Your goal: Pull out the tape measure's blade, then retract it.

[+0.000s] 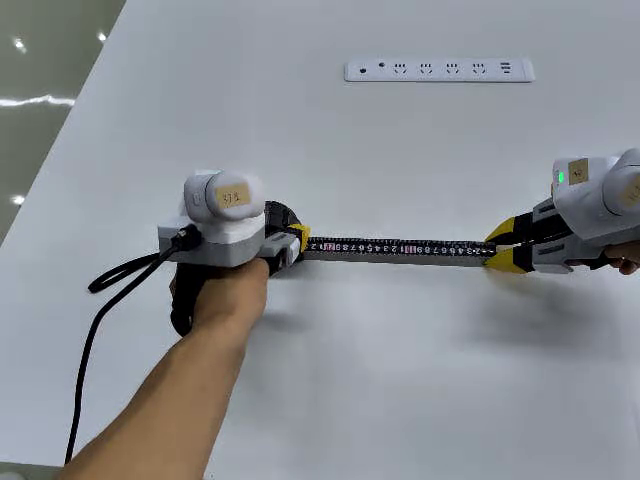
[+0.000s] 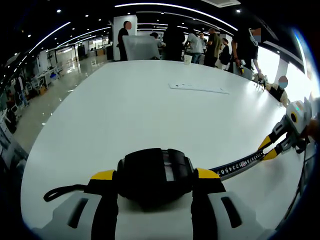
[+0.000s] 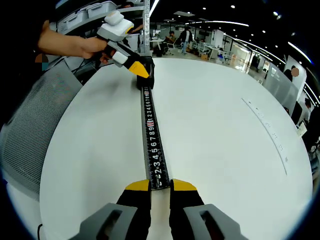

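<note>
A black tape measure case [image 2: 156, 176] sits between the yellow-tipped jaws of my left gripper [image 2: 155, 176], which is shut on it; in the head view the case [image 1: 283, 231] shows at the left gripper [image 1: 296, 241]. The blade [image 1: 400, 248] is drawn out flat along the white table toward the right. My right gripper [image 1: 503, 247] is shut on the blade's end. In the right gripper view the blade [image 3: 152, 140] runs straight from my right gripper [image 3: 160, 186] to the left gripper [image 3: 140, 68] far off.
A white power strip [image 1: 439, 70] lies on the table [image 1: 350, 360] beyond the blade. A black cable [image 1: 95, 330] trails from the left gripper off the near edge. People stand past the table's far end [image 2: 200, 42]. A mesh chair [image 3: 30, 135] stands beside the table.
</note>
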`<control>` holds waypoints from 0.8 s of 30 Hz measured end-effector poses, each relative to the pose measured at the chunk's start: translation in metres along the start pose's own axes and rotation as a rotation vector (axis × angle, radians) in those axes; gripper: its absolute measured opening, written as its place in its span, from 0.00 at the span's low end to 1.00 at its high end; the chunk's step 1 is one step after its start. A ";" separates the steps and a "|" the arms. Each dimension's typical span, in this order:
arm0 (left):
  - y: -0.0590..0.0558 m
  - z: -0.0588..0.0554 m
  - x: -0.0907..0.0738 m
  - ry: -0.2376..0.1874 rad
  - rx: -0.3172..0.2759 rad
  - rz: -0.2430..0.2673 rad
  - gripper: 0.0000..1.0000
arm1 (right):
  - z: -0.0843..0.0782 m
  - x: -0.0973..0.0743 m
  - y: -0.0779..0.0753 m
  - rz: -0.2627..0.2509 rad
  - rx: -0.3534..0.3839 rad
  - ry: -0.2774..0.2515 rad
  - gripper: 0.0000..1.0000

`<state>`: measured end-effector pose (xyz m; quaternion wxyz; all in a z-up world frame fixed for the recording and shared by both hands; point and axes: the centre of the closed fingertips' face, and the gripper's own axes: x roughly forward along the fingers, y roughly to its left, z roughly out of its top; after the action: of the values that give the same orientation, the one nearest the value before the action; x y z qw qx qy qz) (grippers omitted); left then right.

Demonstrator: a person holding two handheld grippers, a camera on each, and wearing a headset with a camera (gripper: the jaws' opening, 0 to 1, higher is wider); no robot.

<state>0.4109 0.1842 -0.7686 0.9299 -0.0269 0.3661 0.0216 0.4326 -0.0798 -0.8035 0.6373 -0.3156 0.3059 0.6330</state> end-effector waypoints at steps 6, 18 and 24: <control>0.000 0.000 0.000 -0.001 -0.001 -0.002 0.53 | 0.000 0.000 0.001 -0.001 -0.001 0.001 0.09; 0.000 0.000 0.000 0.006 -0.006 -0.006 0.54 | 0.001 0.000 0.000 -0.001 -0.002 0.004 0.09; 0.000 0.000 0.000 0.007 -0.008 -0.011 0.53 | 0.001 0.000 -0.001 -0.002 -0.002 0.003 0.09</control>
<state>0.4110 0.1841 -0.7688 0.9286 -0.0325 0.3693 0.0179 0.4335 -0.0788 -0.8028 0.6369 -0.3177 0.3060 0.6323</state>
